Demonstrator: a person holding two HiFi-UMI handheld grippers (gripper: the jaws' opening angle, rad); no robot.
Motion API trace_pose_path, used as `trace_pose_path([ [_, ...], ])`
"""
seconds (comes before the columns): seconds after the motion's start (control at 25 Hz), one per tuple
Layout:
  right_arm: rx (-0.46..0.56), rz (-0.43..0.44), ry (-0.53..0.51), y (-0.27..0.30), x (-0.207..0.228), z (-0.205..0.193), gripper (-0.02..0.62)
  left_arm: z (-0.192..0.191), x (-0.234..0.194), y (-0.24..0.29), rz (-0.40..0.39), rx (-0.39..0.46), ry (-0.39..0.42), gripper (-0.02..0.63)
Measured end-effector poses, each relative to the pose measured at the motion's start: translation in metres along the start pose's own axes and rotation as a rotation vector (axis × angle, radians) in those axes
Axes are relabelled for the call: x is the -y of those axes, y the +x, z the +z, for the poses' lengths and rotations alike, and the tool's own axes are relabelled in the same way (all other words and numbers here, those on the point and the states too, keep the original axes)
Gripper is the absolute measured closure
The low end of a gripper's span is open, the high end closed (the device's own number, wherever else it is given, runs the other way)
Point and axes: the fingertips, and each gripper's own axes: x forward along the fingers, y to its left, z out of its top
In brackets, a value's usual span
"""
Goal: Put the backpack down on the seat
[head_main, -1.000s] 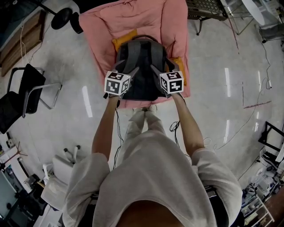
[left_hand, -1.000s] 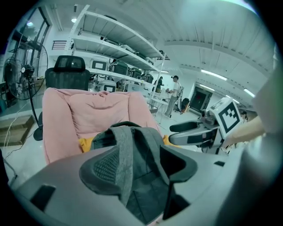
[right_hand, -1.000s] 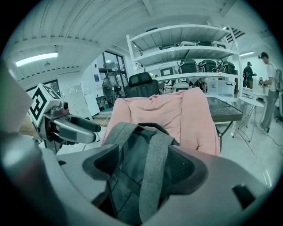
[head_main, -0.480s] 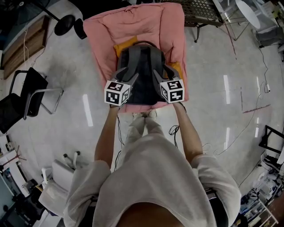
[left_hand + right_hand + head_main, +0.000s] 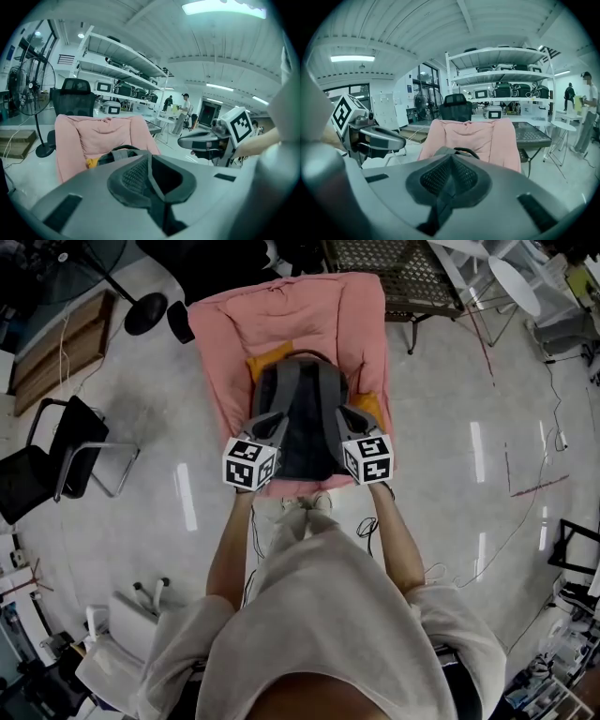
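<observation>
The dark grey backpack (image 5: 300, 413) lies on the pink cushioned seat (image 5: 281, 315), over a yellow pad (image 5: 267, 360). My left gripper (image 5: 274, 423) hangs over the pack's lower left side and my right gripper (image 5: 345, 418) over its lower right side. Whether either touches the pack cannot be told. In the left gripper view the jaws (image 5: 150, 176) have just been closing and now meet with nothing between them; the pack's top (image 5: 123, 152) shows beyond. In the right gripper view the jaws (image 5: 450, 180) are shut and empty, with the pack's carry handle (image 5: 461, 151) ahead.
A black chair (image 5: 47, 460) stands on the floor at the left, with a fan base (image 5: 150, 313) behind it. A metal mesh table (image 5: 389, 263) stands behind the seat. Cables (image 5: 366, 521) trail by the person's feet (image 5: 305, 504).
Both grippers have pulled back from the backpack toward the person and lifted, and their jaws have gone from open to shut. The backpack stays on the seat.
</observation>
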Motion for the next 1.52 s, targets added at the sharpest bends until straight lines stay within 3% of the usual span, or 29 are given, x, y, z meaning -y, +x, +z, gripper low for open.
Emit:
trace_pose_path([
  [0.24,0.017,0.033,-0.001,-0.017,-0.012,0.010,0.597,0.006,0.002,-0.020,0.006,0.040,-0.016,0.591],
  [0.76,0.115,-0.011,-0.061,-0.035,-0.009,0.069,0.597,0.062,-0.009,-0.044,0.032,0.131,0.047,0.592],
  [1.52,0.201,-0.064,-0.090,-0.046,0.015,0.123,0.598,0.134,-0.014,-0.045,0.035,0.229,0.127,0.594],
])
